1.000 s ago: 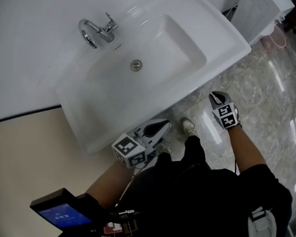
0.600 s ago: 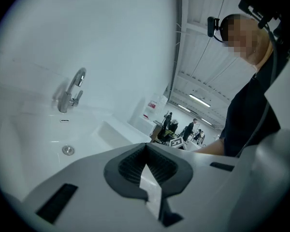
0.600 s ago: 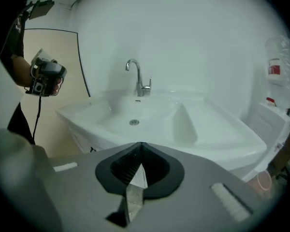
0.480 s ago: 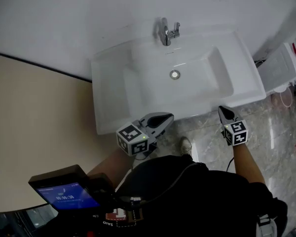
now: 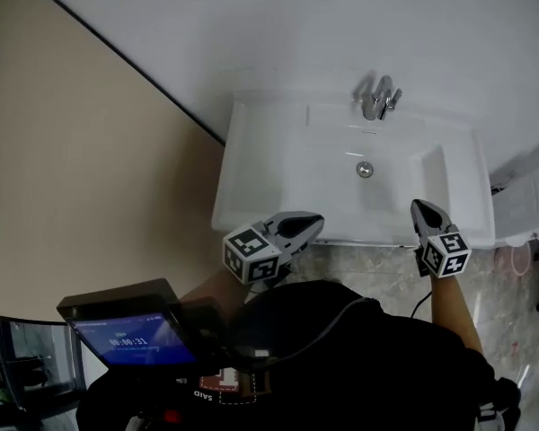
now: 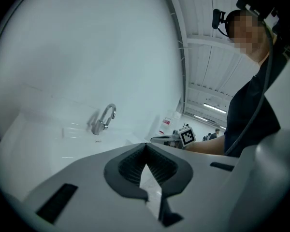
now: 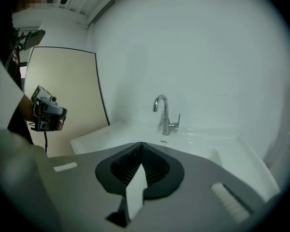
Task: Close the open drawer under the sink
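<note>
White sink (image 5: 269, 178) ahead; left tool (image 5: 316, 223) and right tool (image 5: 420, 206) are hovering by its front rim, both clenched, empty.

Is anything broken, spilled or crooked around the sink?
Nothing stands out. The sink looks clean and whole, the faucet stands straight, and the left gripper and right gripper hang empty by its front edge. The drawer underneath is hidden.

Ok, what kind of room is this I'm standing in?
Most likely a bathroom or washroom: a white sink with a chrome faucet sits against a plain white wall, and a marbled stone floor lies below it.
</note>
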The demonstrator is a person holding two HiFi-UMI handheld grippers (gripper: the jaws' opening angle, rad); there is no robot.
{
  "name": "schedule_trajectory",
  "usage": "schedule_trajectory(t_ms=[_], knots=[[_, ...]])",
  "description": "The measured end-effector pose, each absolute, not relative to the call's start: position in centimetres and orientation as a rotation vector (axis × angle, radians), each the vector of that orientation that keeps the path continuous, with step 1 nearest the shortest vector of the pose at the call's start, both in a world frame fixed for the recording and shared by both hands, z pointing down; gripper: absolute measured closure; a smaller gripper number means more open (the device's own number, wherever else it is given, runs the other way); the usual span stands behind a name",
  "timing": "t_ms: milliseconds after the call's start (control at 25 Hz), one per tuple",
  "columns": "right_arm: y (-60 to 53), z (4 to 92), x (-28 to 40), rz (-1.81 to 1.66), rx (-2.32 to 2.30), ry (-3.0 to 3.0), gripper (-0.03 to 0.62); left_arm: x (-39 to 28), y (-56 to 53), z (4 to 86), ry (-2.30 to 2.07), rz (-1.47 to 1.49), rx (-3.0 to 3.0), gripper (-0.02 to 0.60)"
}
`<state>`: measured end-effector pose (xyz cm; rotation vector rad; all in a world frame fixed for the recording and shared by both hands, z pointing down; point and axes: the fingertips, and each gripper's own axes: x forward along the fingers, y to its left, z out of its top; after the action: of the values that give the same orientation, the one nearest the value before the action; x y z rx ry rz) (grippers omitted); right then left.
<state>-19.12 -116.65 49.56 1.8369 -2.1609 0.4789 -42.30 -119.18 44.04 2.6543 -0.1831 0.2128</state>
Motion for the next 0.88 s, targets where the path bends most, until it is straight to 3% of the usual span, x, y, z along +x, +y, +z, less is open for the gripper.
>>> schedule_trajectory(t_ms=[440,880], knots=[[-120.9,37.8,-24.3,0.432,1.778,-2.316,0.594,-51.1,-124.5,34.5,-0.469,0.006,2.663,0.581],[-121.3,35.1,-26.1,0.334,1.829,-2.372,0.594,-55.3,-126.7,33.3,-0.571,-0.122,2.727,0.581]])
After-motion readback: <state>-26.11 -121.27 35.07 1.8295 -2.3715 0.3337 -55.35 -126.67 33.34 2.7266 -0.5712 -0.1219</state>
